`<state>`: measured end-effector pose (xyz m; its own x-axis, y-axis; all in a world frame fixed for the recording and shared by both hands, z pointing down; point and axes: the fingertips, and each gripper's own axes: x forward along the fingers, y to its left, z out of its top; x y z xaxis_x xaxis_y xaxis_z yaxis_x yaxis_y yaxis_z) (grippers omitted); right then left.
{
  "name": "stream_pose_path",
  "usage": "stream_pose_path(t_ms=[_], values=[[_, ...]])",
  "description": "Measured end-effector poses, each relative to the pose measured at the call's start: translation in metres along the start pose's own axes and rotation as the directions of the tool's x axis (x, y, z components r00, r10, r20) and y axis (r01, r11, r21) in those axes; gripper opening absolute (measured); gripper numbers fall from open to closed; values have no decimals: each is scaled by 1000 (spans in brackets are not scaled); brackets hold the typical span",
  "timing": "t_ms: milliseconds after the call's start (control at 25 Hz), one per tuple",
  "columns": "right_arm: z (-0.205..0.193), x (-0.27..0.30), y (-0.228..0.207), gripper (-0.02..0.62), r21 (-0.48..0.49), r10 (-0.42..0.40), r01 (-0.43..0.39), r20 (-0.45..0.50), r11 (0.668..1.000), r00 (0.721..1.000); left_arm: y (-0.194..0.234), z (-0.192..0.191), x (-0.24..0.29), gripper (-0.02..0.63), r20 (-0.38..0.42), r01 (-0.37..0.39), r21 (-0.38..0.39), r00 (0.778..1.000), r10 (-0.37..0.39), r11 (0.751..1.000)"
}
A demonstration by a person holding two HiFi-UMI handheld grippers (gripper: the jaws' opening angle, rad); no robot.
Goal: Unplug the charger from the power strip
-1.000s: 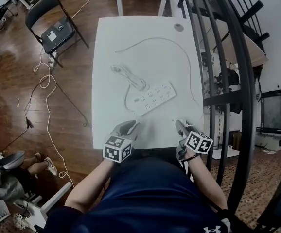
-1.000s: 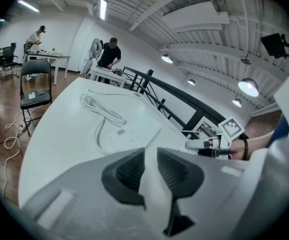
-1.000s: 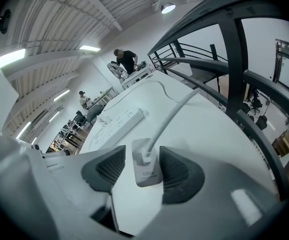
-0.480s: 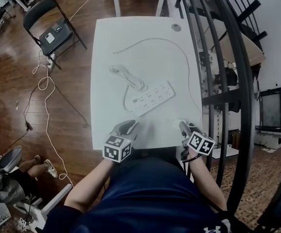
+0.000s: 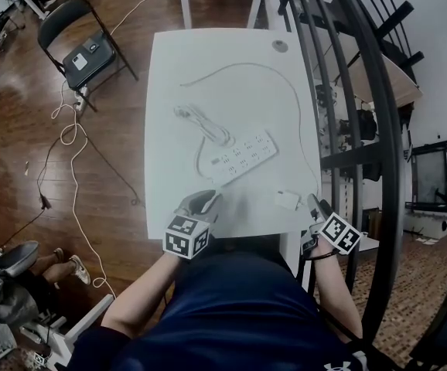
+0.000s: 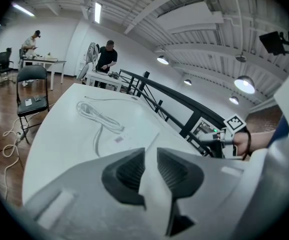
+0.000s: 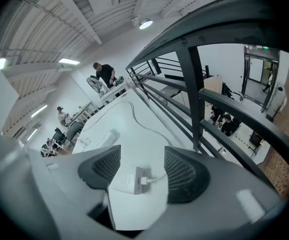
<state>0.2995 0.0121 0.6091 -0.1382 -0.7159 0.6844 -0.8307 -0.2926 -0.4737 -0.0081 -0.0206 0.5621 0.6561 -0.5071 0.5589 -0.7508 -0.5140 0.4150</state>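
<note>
On the white table (image 5: 169,68) I count one power strip (image 5: 243,155) sitting at a slant around the middle, and one small white charger (image 5: 287,200) lying flat near the front right corner. It's well apart from the strip, so it's already out of the socket. One thin cable (image 5: 305,122) runs from the charger along the right side and loops back across the far end. One bundled cord (image 5: 202,122) sits just behind the strip on the left.

Two grippers, both at the near edge. The left gripper (image 5: 203,202) has its jaws close together with only a thin slit between them – just bare tabletop showing in there, nothing held. The right gripper (image 5: 315,205) hangs off the right front corner with its jaws spread wide. Its own view lines the charger up in the gap, but the pads aren't touching it.

Off to the left there's one folding chair (image 5: 76,25) on the wood floor, and one black railing (image 5: 339,91) runs along the right.
</note>
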Motion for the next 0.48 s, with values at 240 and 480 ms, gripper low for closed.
stream_pose_path(t_ms=[240, 480], values=[[40, -16, 46, 232, -7, 104, -104, 92, 995, 990, -7, 21, -8, 74, 56, -9, 37, 998, 7, 999], [56, -32, 137, 20, -64, 349, -344, 109, 937, 931, -32, 65, -27, 74, 186, -12, 156, 982, -18, 988]])
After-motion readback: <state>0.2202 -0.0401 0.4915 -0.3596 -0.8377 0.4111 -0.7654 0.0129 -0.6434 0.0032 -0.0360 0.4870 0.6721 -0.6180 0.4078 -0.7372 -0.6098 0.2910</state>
